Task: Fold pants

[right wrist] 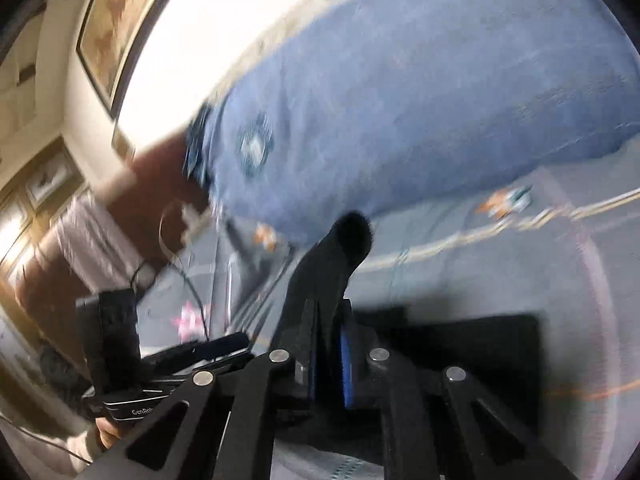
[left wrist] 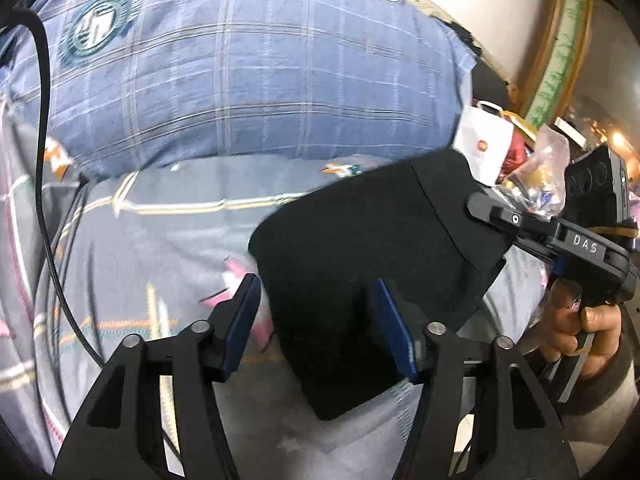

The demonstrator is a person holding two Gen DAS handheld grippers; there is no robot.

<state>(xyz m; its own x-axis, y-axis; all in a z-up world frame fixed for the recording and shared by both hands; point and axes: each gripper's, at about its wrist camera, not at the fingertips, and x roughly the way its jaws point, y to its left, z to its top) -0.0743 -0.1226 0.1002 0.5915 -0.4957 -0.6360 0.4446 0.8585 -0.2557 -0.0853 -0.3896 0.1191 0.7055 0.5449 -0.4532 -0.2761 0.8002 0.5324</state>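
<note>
Left wrist view: the left gripper (left wrist: 316, 316) is seen with its jaws spread, a narrow fold of the black pants (left wrist: 360, 248) lying between the blue pads (left wrist: 394, 328) without being pressed by them. The pants are already gathered into a compact dark bundle resting on the patterned sheet (left wrist: 160, 240) of a bed, with a blue checked pillow (left wrist: 240, 72) behind. At the right edge the right gripper (left wrist: 486, 204) is shown reaching in at the far corner of the bundle, held by a hand (left wrist: 576, 320); a white bag (left wrist: 484, 148) and clutter are glimpsed beyond. A black cable (left wrist: 44, 160) is draped down the left side. Right wrist view: the frame is blurred, yet the right gripper (right wrist: 328, 360) is seen pressed together on a strip of the pants (right wrist: 336, 264), which is lifted up and away from its jaws, while the rest of the dark cloth lies flat beneath on the sheet (right wrist: 480, 260). The left gripper (right wrist: 224, 344) is caught at lower left. Most of the folding is judged to be done, the garment being reduced to a small stack; a last flap is judged to remain to be laid over and smoothed.
</note>
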